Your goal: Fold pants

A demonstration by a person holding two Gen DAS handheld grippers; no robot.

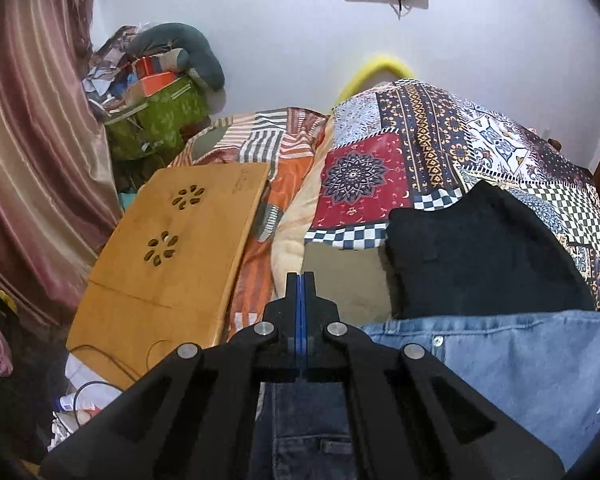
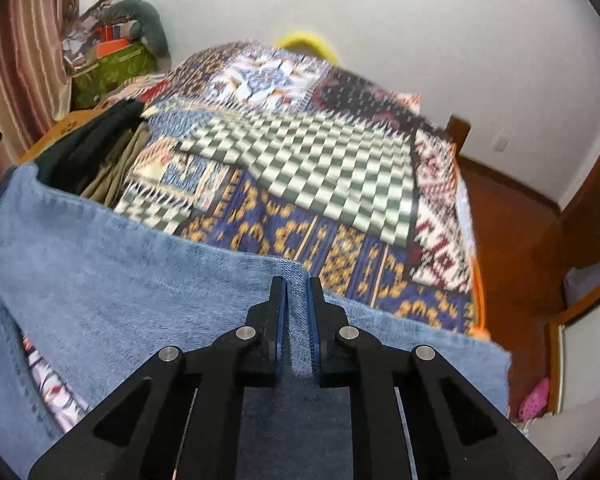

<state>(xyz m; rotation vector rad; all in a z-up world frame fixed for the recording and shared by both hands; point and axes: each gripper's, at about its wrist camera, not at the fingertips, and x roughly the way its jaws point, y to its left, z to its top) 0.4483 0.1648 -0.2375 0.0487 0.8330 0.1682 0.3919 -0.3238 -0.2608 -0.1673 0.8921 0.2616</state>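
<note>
A pair of light blue denim pants (image 2: 112, 280) is held up over a bed covered by a multicoloured patchwork quilt (image 2: 300, 152). The right gripper (image 2: 298, 284) pinches a fold of the denim, its fingers nearly closed with the cloth visibly sandwiched between them. The left gripper (image 1: 300, 280) has its fingers pressed fully together; denim hangs below and to the right of them (whether cloth sits inside that grip cannot be told). Beyond the left fingers and to their right, a folded black garment (image 1: 480, 252) lies on the quilt; to their left rests a wooden lap tray with flower-shaped cut-outs (image 1: 172, 248). To fold well, both grips should likely stay level and taut, so the denim lays down flat with edges matched, clear of the black garment.
</note>
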